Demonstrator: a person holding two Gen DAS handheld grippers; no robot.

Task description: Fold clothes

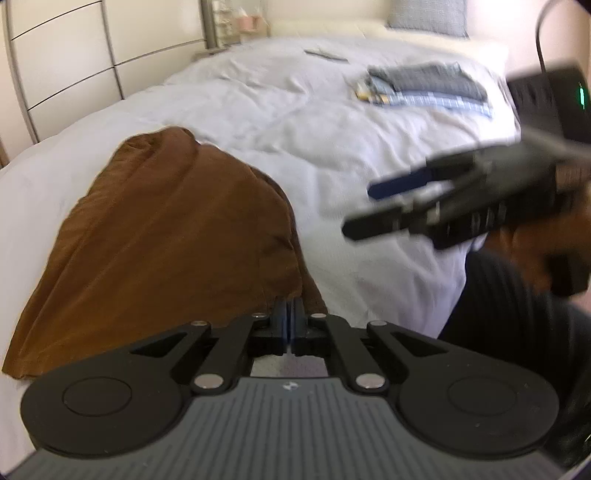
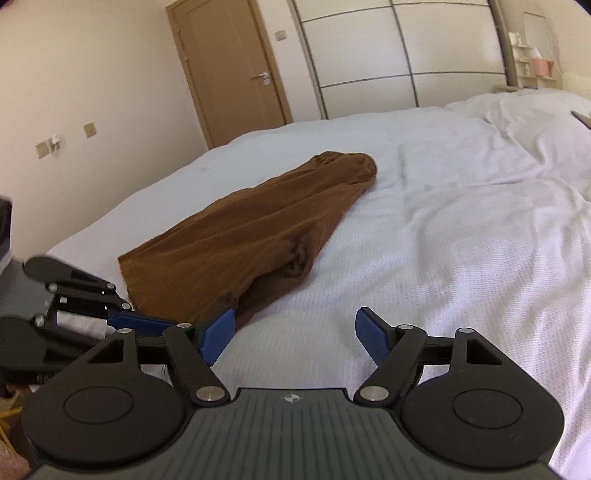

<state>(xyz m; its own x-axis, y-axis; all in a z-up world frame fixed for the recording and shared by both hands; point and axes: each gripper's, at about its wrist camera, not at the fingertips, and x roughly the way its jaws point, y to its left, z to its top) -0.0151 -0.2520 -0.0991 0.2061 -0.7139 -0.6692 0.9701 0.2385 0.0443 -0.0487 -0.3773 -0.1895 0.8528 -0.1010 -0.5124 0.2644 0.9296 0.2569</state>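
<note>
A brown garment (image 1: 166, 229) lies lengthwise on the white bed (image 1: 295, 122); it also shows in the right wrist view (image 2: 240, 236). My left gripper (image 1: 290, 314) is shut on the brown garment's near edge. It also shows in the right wrist view (image 2: 155, 325) at the lower left, at the garment's near corner. My right gripper (image 2: 295, 332) is open and empty above the bedsheet, just right of the garment's near end. In the left wrist view it (image 1: 365, 206) hovers blurred at the right.
A stack of folded clothes (image 1: 424, 85) lies at the far right of the bed. A grey pillow (image 1: 428, 14) sits by the headboard. A wardrobe (image 2: 399, 48) and a door (image 2: 229, 70) stand beyond the bed. A black device (image 1: 550, 96) is at the right.
</note>
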